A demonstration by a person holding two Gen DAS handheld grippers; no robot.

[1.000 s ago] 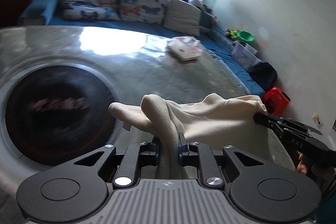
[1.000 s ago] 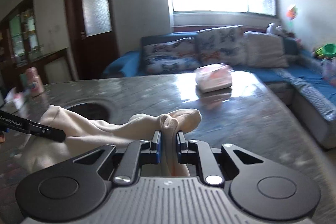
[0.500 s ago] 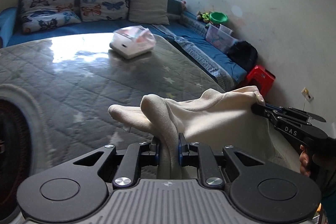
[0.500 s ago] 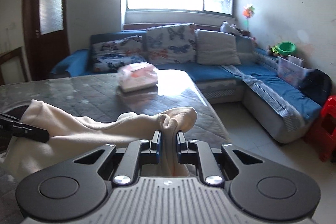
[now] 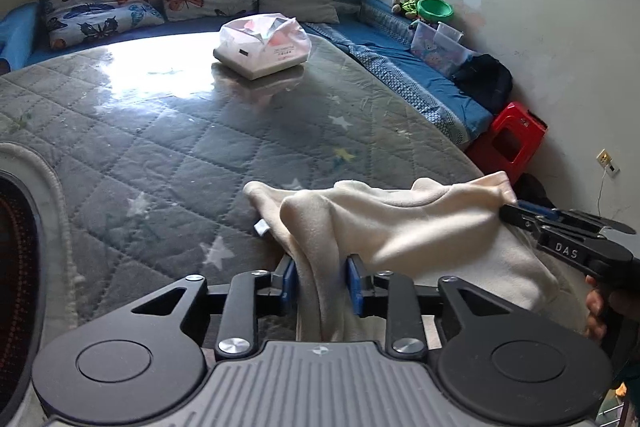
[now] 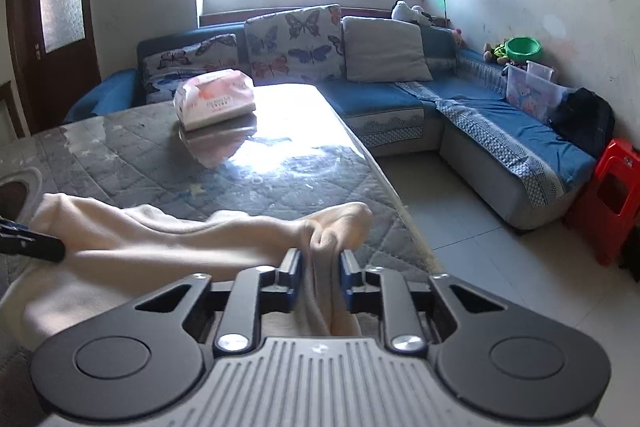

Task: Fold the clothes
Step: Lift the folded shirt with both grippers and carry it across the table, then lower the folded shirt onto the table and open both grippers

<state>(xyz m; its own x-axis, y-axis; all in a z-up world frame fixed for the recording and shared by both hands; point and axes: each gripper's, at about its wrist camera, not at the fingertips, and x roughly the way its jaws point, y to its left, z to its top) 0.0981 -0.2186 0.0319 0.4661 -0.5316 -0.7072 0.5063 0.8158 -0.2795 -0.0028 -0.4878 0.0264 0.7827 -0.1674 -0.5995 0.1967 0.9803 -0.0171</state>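
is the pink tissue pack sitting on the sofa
No, the tissue pack rests on the quilted table cover, with the blue sofa behind the table.

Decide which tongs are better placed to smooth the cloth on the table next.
Probably left. The left tongs hang over the middle of the table; the right tongs sit at its edge, floor beyond. Both have just been opening, with the cloth loose between the jaws.

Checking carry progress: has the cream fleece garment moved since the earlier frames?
Yes. The cream fleece garment moved rightward, away from the dark round opening.
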